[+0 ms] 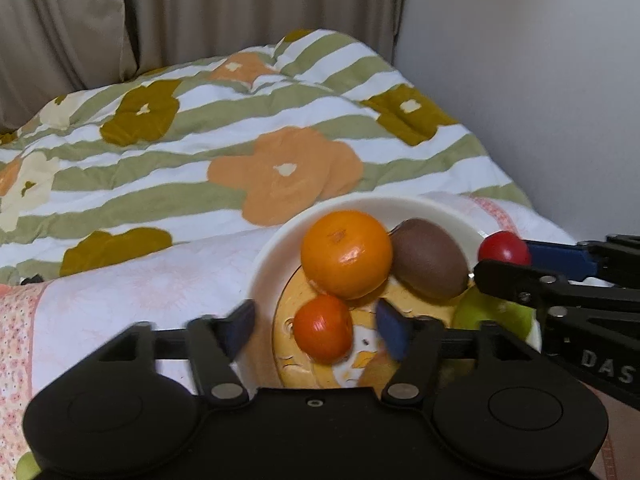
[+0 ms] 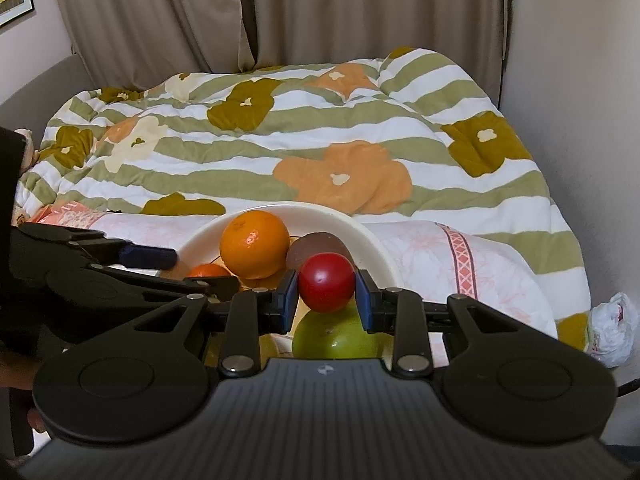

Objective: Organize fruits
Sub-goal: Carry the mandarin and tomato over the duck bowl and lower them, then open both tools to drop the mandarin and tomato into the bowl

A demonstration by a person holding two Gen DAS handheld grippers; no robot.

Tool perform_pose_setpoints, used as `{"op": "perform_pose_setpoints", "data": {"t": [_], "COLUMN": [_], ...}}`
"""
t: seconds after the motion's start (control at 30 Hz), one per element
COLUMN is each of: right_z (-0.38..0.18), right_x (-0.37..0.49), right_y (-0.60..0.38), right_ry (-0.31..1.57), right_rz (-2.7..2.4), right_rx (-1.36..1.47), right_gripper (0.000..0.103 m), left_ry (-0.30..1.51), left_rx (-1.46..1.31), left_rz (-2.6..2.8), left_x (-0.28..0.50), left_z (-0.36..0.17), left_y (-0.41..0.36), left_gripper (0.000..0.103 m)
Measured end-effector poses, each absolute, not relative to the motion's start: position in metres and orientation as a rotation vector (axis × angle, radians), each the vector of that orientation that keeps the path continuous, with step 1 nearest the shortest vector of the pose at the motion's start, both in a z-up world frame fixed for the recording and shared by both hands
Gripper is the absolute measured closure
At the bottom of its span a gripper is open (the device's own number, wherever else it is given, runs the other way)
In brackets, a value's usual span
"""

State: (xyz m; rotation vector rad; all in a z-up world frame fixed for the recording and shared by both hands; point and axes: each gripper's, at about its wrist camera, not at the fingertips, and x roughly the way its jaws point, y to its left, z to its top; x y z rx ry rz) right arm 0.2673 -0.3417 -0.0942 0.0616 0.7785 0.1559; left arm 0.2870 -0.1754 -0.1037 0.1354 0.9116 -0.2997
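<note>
Mostly done by the look of it. The bowl (image 2: 376, 240) sits on the bed near the camera, on the pale pink towel (image 1: 132, 280), and it already holds four fruits: one large orange (image 2: 255, 243) at the far side, one small tangerine (image 1: 323, 329) near-left, one brown kiwi (image 1: 430, 264) to the right of the orange, and one green apple (image 2: 336, 338) at the near-right edge.

The fifth piece, a red tomato (image 2: 327, 282), is not down yet. The right gripper (image 2: 327, 294) has both blue pads pressed on its sides and carries it just above the apple, over the bowl's near-right part. What I judge is left: lower it into a gap and let go. Risk: it lands on the apple's curve and rolls.

The left gripper (image 1: 316, 330) has its fingers spread wide and holds nothing. They straddle the tangerine, one pad (image 1: 240, 328) to the left and one to the right, neither touching as far as the blur lets me tell. Unclear whether it means to shift that fruit or is only hovering.

Count: 1 bowl, 5 fruits, one of each kind. A sliver of something green shows at the bottom-left corner of the left view; too cut off to identify.
</note>
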Motion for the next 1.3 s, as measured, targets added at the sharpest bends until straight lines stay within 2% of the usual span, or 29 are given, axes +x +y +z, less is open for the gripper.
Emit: {"op": "perform_pose_setpoints", "data": {"t": [0.03,0.07,0.7,1.3], "right_z": [-0.094,-0.094,-0.081,-0.112], "right_x": [0.266,0.266,0.264,0.290], "right_y": [-0.342,-0.342,-0.312,-0.285], "right_ry": [0.776,0.775,0.770,0.857], "right_rz": [0.155,0.152,0.219,0.309], "right_rx": [0.061,0.062,0.013,0.008], "right_gripper": [0.058,0.058,0.058,0.056], "left_ry": [0.895,0.881,0.849,0.864], "left_rx": [0.156,0.170,0.110,0.083], "left_rz": [-0.280,-0.271,-0.191,-0.127], "left_x": [0.284,0.281,0.235,0.230], "left_z": [-0.101,-0.098,-0.073,-0.081], "left_y": [-0.176,-0.176,-0.129,-0.118], "left_gripper": [0.009,0.008,0.008,0.008]}}
